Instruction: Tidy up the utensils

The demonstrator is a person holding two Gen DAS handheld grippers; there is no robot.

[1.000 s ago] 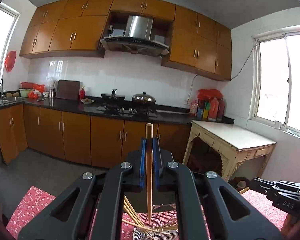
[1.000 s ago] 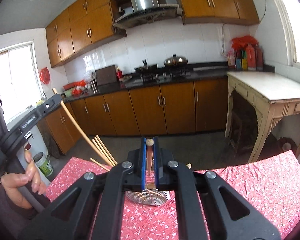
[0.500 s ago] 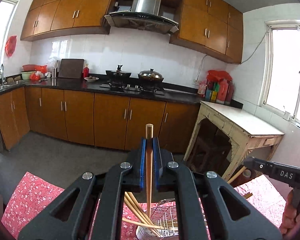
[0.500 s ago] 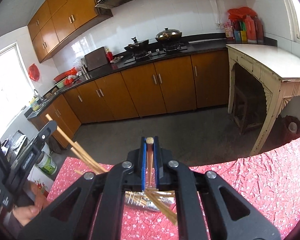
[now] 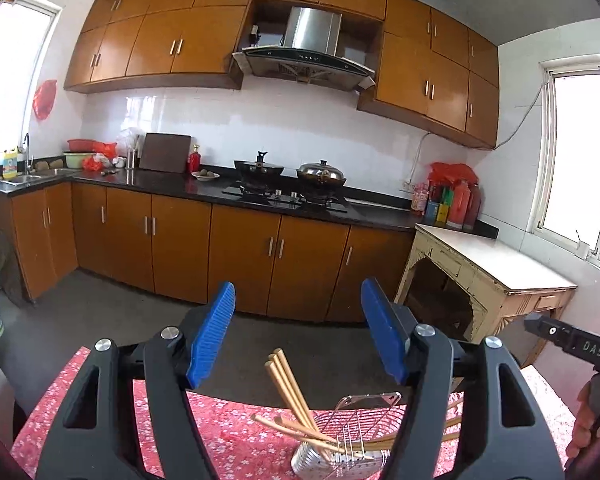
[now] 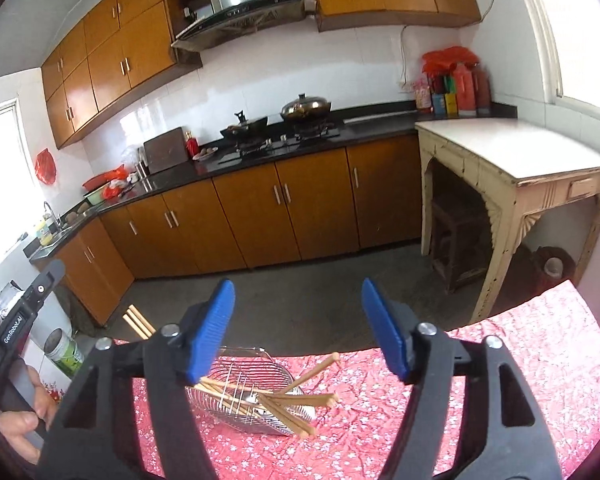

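Observation:
A wire utensil basket (image 5: 352, 436) stands on the red floral tablecloth (image 5: 228, 440) and holds several wooden chopsticks (image 5: 290, 388) that stick out at angles. My left gripper (image 5: 296, 340) is open and empty, above and behind the basket. In the right wrist view the same basket (image 6: 244, 392) holds several chopsticks (image 6: 296, 398) pointing out to the right. My right gripper (image 6: 298, 332) is open and empty above it. The right gripper's body (image 5: 572, 344) shows at the right edge of the left wrist view, the left one's (image 6: 16, 320) at the left edge of the right view.
Past the table's far edge is grey floor (image 6: 308, 292), then brown base cabinets (image 5: 240, 256) under a black counter with two pots (image 5: 292, 172). A cream side table (image 6: 512, 160) stands at the right. A white bucket (image 6: 64, 352) sits on the floor at left.
Both grippers were shut on a chopstick each; now both are open and empty. The chopsticks now rest in the basket with the others.

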